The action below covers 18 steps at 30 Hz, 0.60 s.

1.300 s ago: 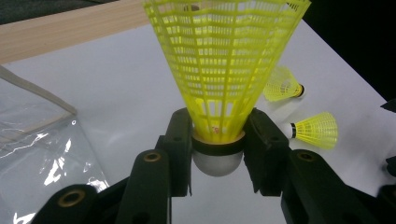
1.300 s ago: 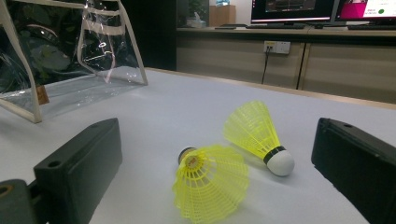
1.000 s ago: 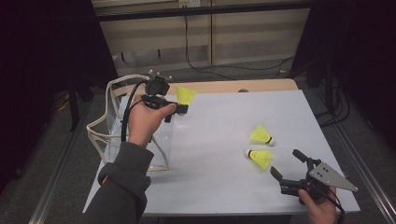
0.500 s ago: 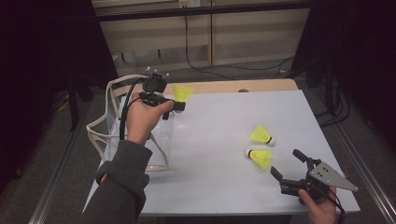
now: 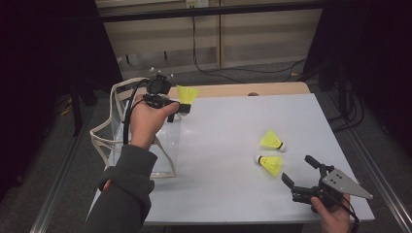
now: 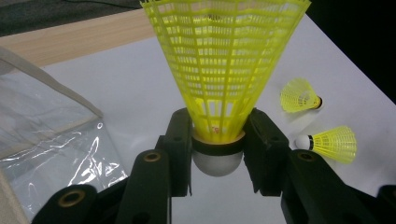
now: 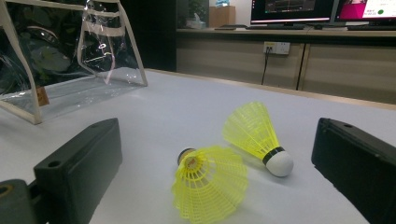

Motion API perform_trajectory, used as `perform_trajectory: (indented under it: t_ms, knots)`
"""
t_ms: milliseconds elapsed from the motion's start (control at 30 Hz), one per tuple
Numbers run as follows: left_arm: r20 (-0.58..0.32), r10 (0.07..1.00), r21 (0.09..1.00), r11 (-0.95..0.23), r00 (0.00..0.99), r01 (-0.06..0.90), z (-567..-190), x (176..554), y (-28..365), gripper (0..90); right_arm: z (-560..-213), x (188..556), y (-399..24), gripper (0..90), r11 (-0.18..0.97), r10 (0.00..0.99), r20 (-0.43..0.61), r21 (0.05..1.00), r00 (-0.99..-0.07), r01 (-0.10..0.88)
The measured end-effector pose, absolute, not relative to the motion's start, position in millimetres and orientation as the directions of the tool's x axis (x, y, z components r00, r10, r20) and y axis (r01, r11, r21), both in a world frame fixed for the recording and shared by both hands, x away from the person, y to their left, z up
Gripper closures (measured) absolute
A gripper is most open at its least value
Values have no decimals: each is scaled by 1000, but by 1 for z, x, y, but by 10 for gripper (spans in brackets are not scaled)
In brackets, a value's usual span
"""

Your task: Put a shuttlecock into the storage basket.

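Note:
A yellow plastic shuttlecock [image 6: 224, 70] stands skirt-up between the black jaws of my left gripper [image 6: 217, 149], which is shut on its white cork base. From the high view, that gripper [image 5: 180, 108] and its shuttlecock [image 5: 187, 92] hang above the far left of the white table [image 5: 228, 126], beside a clear bag [image 5: 145, 145]. Two more yellow shuttlecocks [image 5: 271, 140] [image 5: 269, 164] lie on the right half of the table. My right gripper [image 5: 297, 170] rests open just short of them, and the right gripper view has the pair [image 7: 210, 182] [image 7: 257, 135] lying between and beyond its jaws.
The clear bag [image 7: 70, 60] with cream trim stands open at the table's left edge. A wooden strip [image 5: 233, 90] runs along the far edge. Dark floor and cables lie beyond, with metal rails down both sides of the table.

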State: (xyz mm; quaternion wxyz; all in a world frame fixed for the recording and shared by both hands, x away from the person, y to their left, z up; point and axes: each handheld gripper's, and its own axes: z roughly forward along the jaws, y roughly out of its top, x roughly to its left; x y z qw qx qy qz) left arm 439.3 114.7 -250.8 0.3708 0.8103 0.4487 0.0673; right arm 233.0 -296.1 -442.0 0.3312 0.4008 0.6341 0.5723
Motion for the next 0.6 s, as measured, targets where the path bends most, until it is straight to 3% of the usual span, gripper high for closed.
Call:
perform_trajectory:
  t_ms: [600]
  knots:
    - [-230, 798, 661, -291, 556, 692, -248, 445, 122, 644, -442, 233, -297, 17, 18, 888, 43, 992, -459, 129]
